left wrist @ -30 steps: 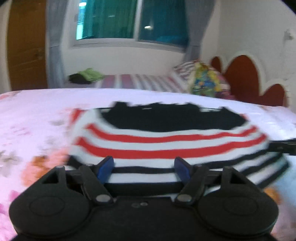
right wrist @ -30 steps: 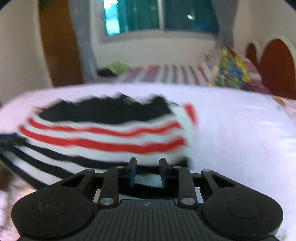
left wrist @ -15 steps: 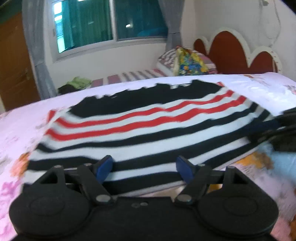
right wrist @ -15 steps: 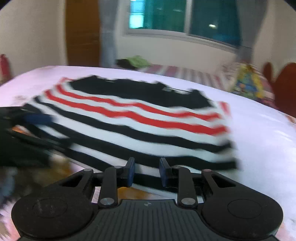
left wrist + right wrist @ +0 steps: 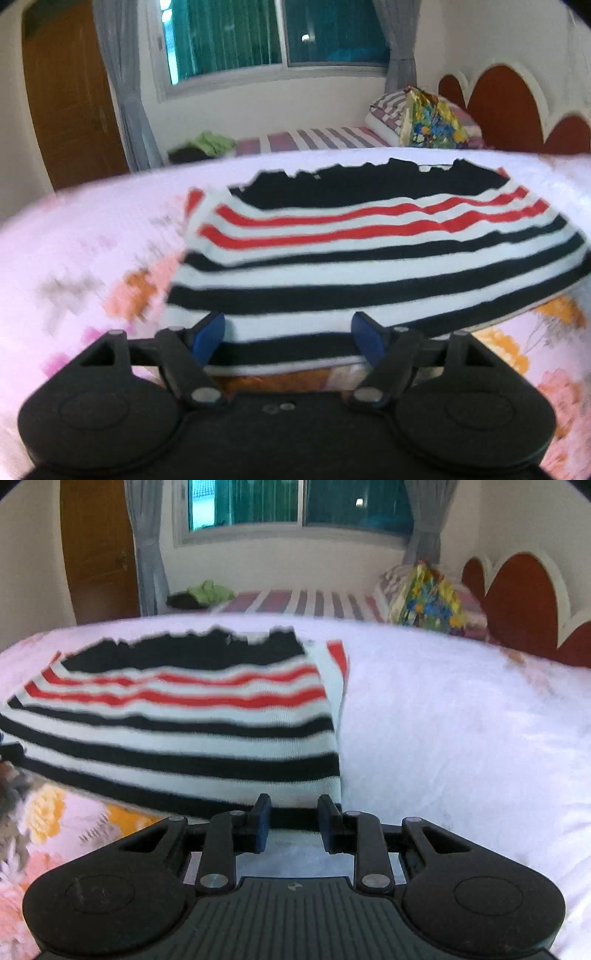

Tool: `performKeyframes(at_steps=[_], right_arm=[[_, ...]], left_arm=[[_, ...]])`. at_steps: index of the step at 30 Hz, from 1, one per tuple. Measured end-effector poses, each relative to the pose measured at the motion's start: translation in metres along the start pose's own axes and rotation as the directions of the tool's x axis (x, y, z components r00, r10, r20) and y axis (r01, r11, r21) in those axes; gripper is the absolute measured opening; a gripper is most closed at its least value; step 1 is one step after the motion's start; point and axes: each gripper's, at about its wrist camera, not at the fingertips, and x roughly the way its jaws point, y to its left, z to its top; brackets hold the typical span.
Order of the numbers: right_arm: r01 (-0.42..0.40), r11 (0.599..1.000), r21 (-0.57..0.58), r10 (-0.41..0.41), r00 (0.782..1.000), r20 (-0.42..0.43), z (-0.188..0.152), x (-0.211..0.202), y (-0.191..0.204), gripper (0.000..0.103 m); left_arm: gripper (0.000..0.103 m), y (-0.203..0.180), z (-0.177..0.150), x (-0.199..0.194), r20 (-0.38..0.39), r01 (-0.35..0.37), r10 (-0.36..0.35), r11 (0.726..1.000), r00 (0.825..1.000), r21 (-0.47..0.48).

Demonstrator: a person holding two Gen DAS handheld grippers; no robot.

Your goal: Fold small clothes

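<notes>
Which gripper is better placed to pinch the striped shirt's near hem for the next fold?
Left, probably. The left gripper is wide open, straddling the striped shirt hem. The right gripper sits narrower at the shirt's corner, mostly over bedsheet.

I see one small knitted sweater (image 5: 369,258) lying on the bed, in the middle of the left camera's frame and in the left half of the right camera's frame (image 5: 177,716). It has a black upper part, then two red stripes on white, then black and white stripes down to the near hem. The near hem looks a little raised. Its outlines are blurred.
</notes>
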Motion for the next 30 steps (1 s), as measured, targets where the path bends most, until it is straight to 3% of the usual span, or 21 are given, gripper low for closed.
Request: performKeyframes(at_steps=[2,4,5,8,10,12,25,28,30], right_arm=[[-0.009,1.0,0.017,0.008,1.0,0.019,0.0,-0.002,-0.001,0.027],[0.006,0.999,0.036,-0.003,0.998,-0.068,-0.007,0.016,-0.005,0.027],[-0.006,0.999,0.051,0.009,0.998,-0.06,-0.013,0.02,-0.008,0.027],[0.013,0.999,0.042,-0.01,0.998,-0.069,-0.003,0.013,-0.004,0.027],[0.007,0.998,0.056,-0.006,1.0,-0.017,0.001,0.003,-0.003,0.027],[0.018,0.997,0.069,-0.012,0.997,-0.079,-0.005,0.015,-0.006,0.027],[0.0,0.992,0.129,0.014,0.994,-0.106,-0.002,0.015,-0.01,0.027],[-0.061,0.984,0.169,0.066,0.998,-0.019,0.002,-0.014,-0.01,0.027],[-0.083,0.981,0.174,0.081,0.997,0.014,0.002,-0.028,-0.005,0.027]], left_arm=[[0.075,0.003,-0.002,0.002,-0.002,-0.001,0.001,1.0,1.0,-0.003],[0.077,0.01,-0.009,0.012,-0.042,0.025,-0.027,0.998,0.999,-0.052],[0.077,0.014,-0.01,0.013,-0.036,0.038,-0.04,0.997,0.999,-0.067],[0.077,0.015,-0.001,0.007,-0.053,0.017,-0.02,0.998,0.998,-0.058],[0.076,0.013,0.0,0.006,-0.048,-0.005,0.003,0.999,0.999,-0.035],[0.077,0.015,-0.006,0.011,-0.068,0.003,-0.006,0.999,0.998,-0.043],[0.077,0.017,-0.002,0.006,-0.081,0.013,-0.016,0.999,0.997,-0.034],[0.077,0.025,-0.002,-0.019,-0.042,0.027,-0.032,0.992,0.999,-0.119],[0.074,0.036,-0.009,-0.031,-0.02,0.093,-0.102,0.957,0.995,-0.274]])
